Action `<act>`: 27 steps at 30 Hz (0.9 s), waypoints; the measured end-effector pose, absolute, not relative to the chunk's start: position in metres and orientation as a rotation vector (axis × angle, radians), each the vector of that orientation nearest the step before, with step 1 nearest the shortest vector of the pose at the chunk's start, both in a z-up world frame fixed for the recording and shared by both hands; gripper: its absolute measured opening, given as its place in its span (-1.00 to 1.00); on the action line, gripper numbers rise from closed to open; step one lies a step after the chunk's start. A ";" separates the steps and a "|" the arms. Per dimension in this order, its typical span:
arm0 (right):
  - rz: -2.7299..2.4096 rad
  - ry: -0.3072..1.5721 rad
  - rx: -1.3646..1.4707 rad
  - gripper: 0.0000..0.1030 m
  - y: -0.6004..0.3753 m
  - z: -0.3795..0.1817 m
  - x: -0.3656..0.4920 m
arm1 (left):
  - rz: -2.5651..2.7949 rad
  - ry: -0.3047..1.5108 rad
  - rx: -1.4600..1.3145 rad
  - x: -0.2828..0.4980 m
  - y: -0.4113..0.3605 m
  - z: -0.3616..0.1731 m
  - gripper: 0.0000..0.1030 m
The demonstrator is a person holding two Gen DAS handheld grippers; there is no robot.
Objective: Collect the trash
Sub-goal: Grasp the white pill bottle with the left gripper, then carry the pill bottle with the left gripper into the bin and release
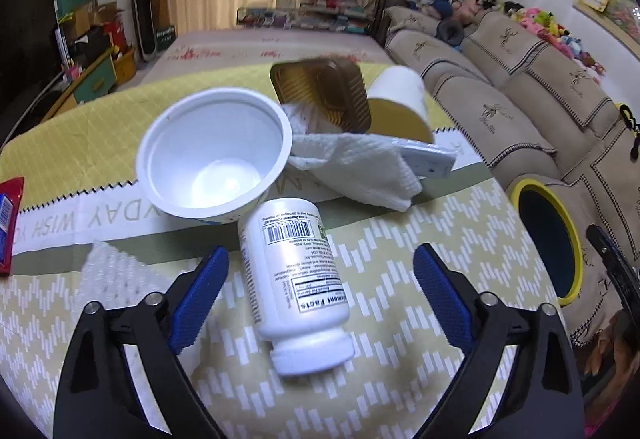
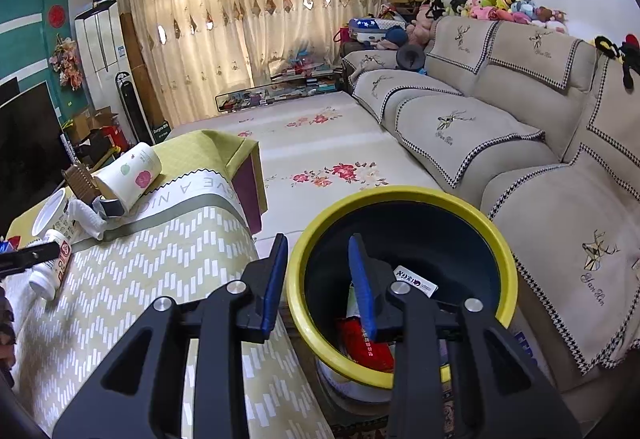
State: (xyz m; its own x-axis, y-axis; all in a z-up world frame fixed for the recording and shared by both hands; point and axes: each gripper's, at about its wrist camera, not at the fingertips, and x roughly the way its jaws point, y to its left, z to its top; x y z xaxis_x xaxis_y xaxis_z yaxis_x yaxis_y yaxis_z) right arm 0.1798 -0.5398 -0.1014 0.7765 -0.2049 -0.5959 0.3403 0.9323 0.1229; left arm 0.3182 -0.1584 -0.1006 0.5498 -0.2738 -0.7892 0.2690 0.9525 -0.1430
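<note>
A white supplement bottle [image 1: 296,275] lies on its side on the patterned tablecloth [image 1: 400,319]. My left gripper [image 1: 320,251] is open and straddles it, the blue pads clear of both sides. Beyond it sit an empty white plastic cup [image 1: 212,155], a crumpled paper towel [image 1: 360,167], a gold foil tray [image 1: 320,91], a tipped paper cup [image 1: 400,99] and a red wrapper [image 1: 8,219]. My right gripper [image 2: 318,239] hangs open and empty over the near rim of the yellow-rimmed bin [image 2: 400,199], which holds a red packet [image 2: 364,343] and a white card [image 2: 416,281].
The bin stands on the floor between the table's right edge [image 2: 256,235] and a beige sofa [image 2: 520,167]. A floral floor mat [image 2: 320,143] lies beyond. A small white box [image 1: 428,159] rests by the towel. A television [image 2: 28,143] is at far left.
</note>
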 end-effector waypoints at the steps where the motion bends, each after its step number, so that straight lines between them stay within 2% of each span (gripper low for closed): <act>1: -0.298 0.615 0.237 -0.41 -0.541 -0.101 0.180 | -0.321 0.944 -0.004 0.321 -0.161 -0.103 0.68; 5: -0.300 0.615 0.244 -0.41 -0.542 -0.102 0.180 | -0.299 0.960 0.017 0.330 -0.169 -0.111 0.53; 9: -0.305 0.611 0.226 -0.40 -0.539 -0.101 0.181 | -0.287 0.997 0.019 0.340 -0.173 -0.122 0.25; 11: -0.306 0.611 0.226 -0.38 -0.539 -0.102 0.181 | -0.286 1.005 0.021 0.341 -0.174 -0.125 0.17; 14: -0.311 0.606 0.233 -0.34 -0.539 -0.102 0.180 | -0.288 0.992 0.028 0.339 -0.172 -0.127 -0.10; 27: -0.323 0.537 0.270 -0.33 -0.551 -0.089 0.155 | -0.461 0.922 0.062 0.296 -0.204 -0.087 -0.10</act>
